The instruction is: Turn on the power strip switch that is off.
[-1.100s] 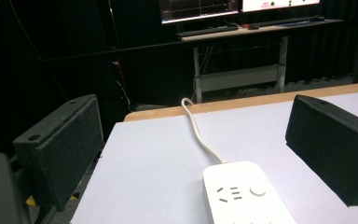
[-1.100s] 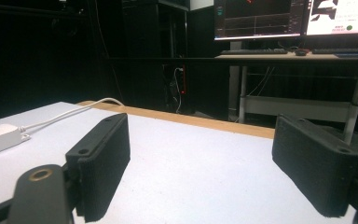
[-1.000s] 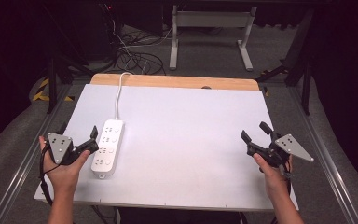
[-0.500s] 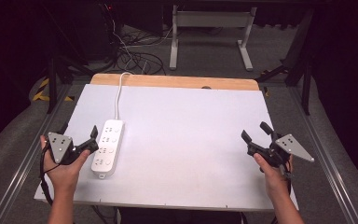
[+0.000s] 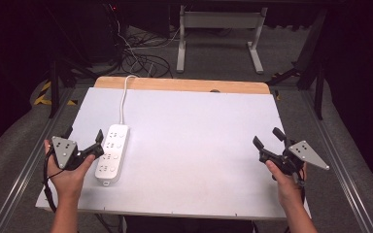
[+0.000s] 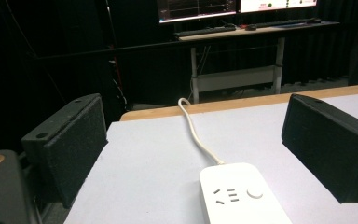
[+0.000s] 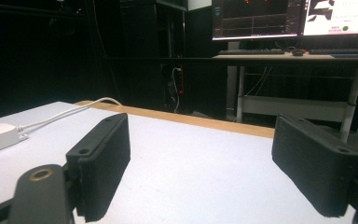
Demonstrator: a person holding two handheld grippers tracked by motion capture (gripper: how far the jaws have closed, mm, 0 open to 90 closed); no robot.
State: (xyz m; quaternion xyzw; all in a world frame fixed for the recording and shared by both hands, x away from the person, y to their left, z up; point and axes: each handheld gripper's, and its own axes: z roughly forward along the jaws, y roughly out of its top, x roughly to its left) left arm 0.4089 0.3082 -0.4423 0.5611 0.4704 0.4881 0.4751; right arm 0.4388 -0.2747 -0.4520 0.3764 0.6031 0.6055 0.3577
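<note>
I see the white surface point(image 5: 194, 145) spread wide under the high view, a wooden strip along its far edge. The white power strip point(image 5: 112, 153) lies flat near the surface's left side, its cord point(image 5: 123, 102) running off the far edge. My left gripper point(image 5: 83, 141) sits just beside the strip, jaws wide apart, holding nothing. My right gripper point(image 5: 268, 138), well apart near the right edge, is equally spread and empty.

Power strip point(image 6: 242, 196) near end beyond left gripper view's bottom edge
</note>
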